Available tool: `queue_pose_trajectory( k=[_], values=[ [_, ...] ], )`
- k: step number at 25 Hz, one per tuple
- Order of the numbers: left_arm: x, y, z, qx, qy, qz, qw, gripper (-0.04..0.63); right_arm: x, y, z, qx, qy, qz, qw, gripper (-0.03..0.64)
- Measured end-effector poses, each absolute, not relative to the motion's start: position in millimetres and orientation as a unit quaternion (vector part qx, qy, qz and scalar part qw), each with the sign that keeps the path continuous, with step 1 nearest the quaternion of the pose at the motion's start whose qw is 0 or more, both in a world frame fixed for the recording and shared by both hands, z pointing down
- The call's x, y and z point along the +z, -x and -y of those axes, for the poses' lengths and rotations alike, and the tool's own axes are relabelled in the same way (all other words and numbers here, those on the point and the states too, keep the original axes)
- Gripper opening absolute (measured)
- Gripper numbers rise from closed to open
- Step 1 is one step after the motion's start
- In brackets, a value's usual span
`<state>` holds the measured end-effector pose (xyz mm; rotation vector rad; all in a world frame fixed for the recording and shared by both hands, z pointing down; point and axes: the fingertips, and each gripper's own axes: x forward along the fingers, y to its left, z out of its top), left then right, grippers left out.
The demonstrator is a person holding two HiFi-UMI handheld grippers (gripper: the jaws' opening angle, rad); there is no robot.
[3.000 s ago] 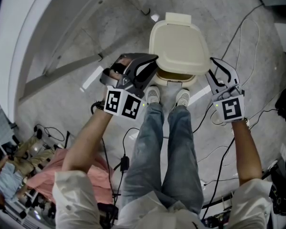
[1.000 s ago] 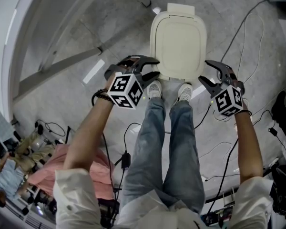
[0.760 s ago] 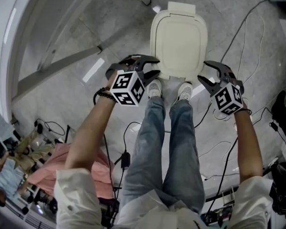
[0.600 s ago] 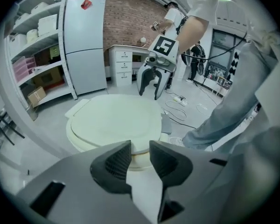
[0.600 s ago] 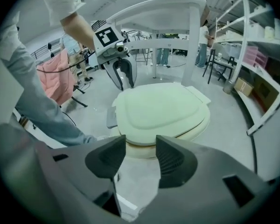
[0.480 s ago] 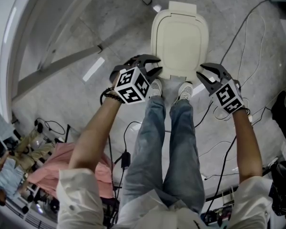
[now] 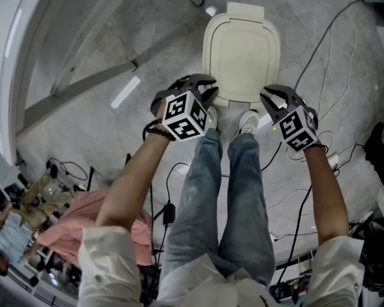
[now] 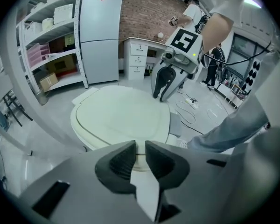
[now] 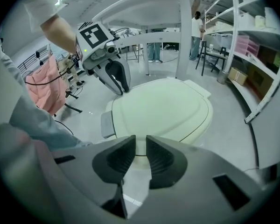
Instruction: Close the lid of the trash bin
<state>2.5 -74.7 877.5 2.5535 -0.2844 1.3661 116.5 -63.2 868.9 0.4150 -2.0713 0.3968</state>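
Note:
The cream trash bin [image 7: 241, 53] stands on the floor in front of my feet with its lid [image 8: 126, 115] lying flat and closed on it. My left gripper [image 7: 211, 89] hovers just off the bin's near left corner. My right gripper [image 7: 264, 96] hovers off its near right corner. Neither touches the bin. Both pairs of jaws have just been closing and now leave only a thin slit, with nothing between them. In the left gripper view my left gripper [image 8: 140, 146] points at the lid's near edge. The right gripper [image 9: 140, 143] faces the lid [image 9: 163, 108] from the other side.
A grey foot pedal [image 9: 106, 124] sticks out at the bin's base by my shoes [image 7: 208, 117]. Cables [image 7: 326, 50] trail over the floor at the right. A white table frame [image 7: 83, 91] stands at the left. A fridge [image 8: 100, 31] and shelves [image 8: 51, 45] line the wall.
The lid, part open three seconds ago, now lies closed. Over the last second both grippers rolled, edged in toward the bin's near corners, and their jaws narrowed.

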Motion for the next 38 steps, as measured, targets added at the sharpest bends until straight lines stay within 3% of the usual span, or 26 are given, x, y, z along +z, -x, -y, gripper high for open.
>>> queue_pose_trajectory(
  k=[7,9,14,20,23,30,38],
  values=[
    [878.6,-2.8,76.1,0.463,-0.873,0.103,0.118,0.08,870.4,-117.9,66.3,0.18,-0.189,0.846,0.464,0.083],
    [872.9,-1.4,78.0,0.449,-0.878,0.122,0.114,0.063,866.0,-118.3,68.5,0.187,-0.213,0.846,0.452,0.023],
    [817.7,-1.5,88.2,0.356,-0.9,0.211,0.14,0.028,813.5,-121.5,83.4,0.204,-0.304,0.853,0.371,0.018],
    [687.8,-3.4,90.0,0.22,-0.907,0.293,0.205,0.026,667.7,-156.9,113.2,0.265,-0.475,0.821,0.176,0.018],
    [606.3,-4.2,81.3,0.183,-0.91,0.312,0.203,0.026,578.3,-170.4,113.0,0.268,-0.524,0.802,0.101,0.018],
    [424.4,5.4,110.4,0.094,-0.917,0.363,0.136,0.026,385.6,-177.4,132.5,0.189,-0.542,0.819,0.009,0.018],
    [270.5,57.7,82.1,0.035,-0.901,0.425,0.084,0.026,235.3,-183.3,79.7,0.125,-0.55,0.825,-0.036,0.018]
  ],
)
